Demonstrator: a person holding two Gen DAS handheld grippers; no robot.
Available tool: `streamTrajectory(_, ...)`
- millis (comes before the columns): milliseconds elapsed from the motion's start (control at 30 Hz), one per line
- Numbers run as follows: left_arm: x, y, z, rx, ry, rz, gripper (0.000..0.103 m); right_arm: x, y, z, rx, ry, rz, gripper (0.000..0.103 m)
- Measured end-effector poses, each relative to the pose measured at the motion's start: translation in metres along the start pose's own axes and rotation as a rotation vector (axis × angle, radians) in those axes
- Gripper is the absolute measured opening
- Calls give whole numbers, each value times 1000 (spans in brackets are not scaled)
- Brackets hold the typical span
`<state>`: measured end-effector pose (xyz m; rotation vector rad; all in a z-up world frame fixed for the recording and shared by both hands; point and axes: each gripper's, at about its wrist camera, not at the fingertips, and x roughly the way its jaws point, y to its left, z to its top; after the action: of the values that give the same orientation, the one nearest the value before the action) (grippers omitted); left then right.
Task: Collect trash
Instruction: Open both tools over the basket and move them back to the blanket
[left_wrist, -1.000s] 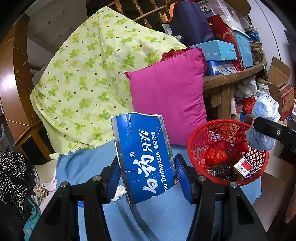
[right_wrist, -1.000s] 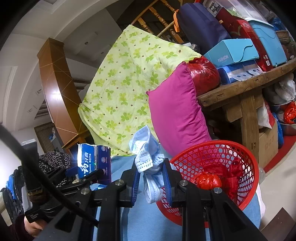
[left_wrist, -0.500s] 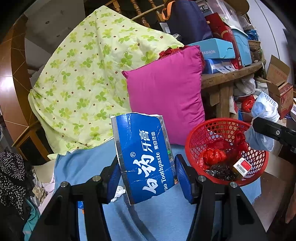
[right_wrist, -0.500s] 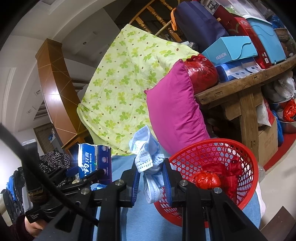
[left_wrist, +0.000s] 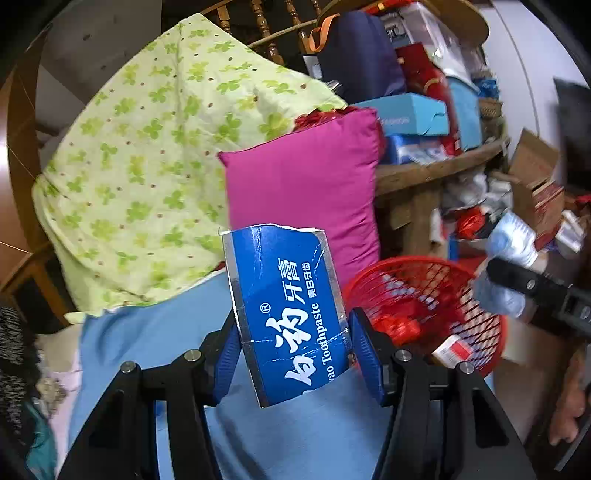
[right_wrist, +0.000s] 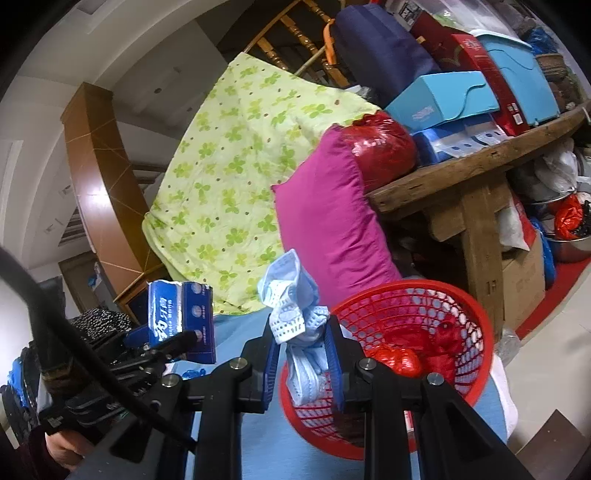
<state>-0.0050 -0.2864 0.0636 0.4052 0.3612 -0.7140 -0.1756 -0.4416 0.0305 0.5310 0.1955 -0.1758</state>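
Two pairs of tongs are loaded. Your left tongs (left_wrist: 291, 350) clamp a torn blue toothpaste box (left_wrist: 286, 310) upright between the pads, above the blue sheet (left_wrist: 155, 336) and just left of the red basket (left_wrist: 424, 295). Your right tongs (right_wrist: 301, 354) pinch a crumpled blue face mask (right_wrist: 291, 310) over the basket's near-left rim.

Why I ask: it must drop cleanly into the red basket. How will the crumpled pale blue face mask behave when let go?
The crumpled pale blue face mask looks floppy: it droops past the right gripper. Probably light, so it may fall slowly. Its loops might snag on the red mesh basket.
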Motion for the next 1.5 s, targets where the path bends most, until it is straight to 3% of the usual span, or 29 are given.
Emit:
streamTrajectory(233, 26, -8, 14, -53, 10, -219, 62, 7, -37, 6, 99, 13, -31, 27)
streamTrajectory(533, 71, -34, 14, -73, 69, -312, 64, 36, -74, 7, 239, 89, -49, 28)
streamTrajectory(600, 73, -33, 8, -87, 81, -323, 64, 42, -77, 5, 270, 110, -48, 39)
streamTrajectory(633, 73, -32, 6, -86, 84, -316, 64, 44, -78, 5, 280, 117, -41, 46)
streamTrajectory(667, 72, -28, 1, -85, 90, -302, 64, 44, -79, 4, 286, 115, -38, 66)
streamTrajectory(700, 71, -24, -3, -90, 94, -295, 64, 43, -79, 4, 286, 103, -41, 69)
streamTrajectory(900, 52, 19, -42, -107, 106, -201, 64, 25, -58, 8, 213, 27, -22, 69)
streamTrajectory(1167, 20, 123, -138, -203, 191, 65, 64, 25, 15, 18, 57, 8, 83, 69)
streamTrajectory(1333, 4, 193, -177, -334, 212, 216, 64, 58, 72, 2, -40, 89, 148, 69)
streamTrajectory(1500, -3, 229, -200, -409, 197, 277, 64, 114, 114, -38, -71, 250, 180, 69)
